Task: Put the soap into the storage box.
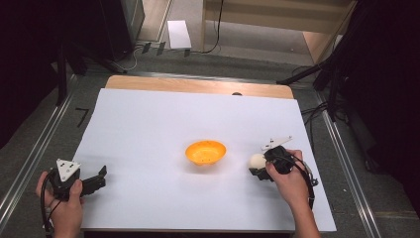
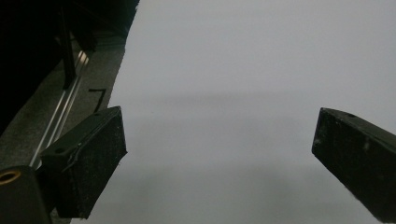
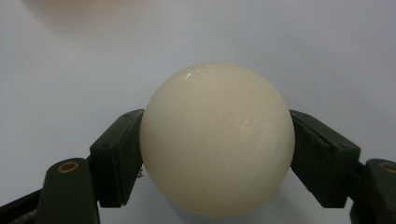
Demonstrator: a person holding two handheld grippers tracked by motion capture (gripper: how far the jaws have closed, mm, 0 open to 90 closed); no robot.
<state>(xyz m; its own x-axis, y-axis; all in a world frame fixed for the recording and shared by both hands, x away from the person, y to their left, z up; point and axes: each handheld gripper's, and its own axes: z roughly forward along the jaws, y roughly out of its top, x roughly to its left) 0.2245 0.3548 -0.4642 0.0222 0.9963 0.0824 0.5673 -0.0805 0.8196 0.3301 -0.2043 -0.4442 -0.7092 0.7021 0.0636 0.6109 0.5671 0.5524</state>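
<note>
Now R gripper (image 3: 217, 154) pinches cream ball (image 3: 217, 140); L gripper (image 2: 219, 158) spread wide, nothing between.

A white sheet (image 1: 148, 129) covers most of a wooden table (image 1: 198, 85), whose bare far edge shows beyond it. Near the middle of the sheet stands an orange bowl (image 1: 206, 152), open side up. To its right, just apart from it, a cream ball (image 1: 257, 161) sits between the jaws of the right gripper (image 1: 258, 167), which the person's right hand (image 1: 289, 181) holds low over the sheet. At the near left corner the left hand (image 1: 64, 206) holds the left gripper (image 1: 100, 178), its jaws pointing right with nothing between them, well apart from the bowl. Grey floor and metal rails (image 1: 34, 153) flank the table.
</note>
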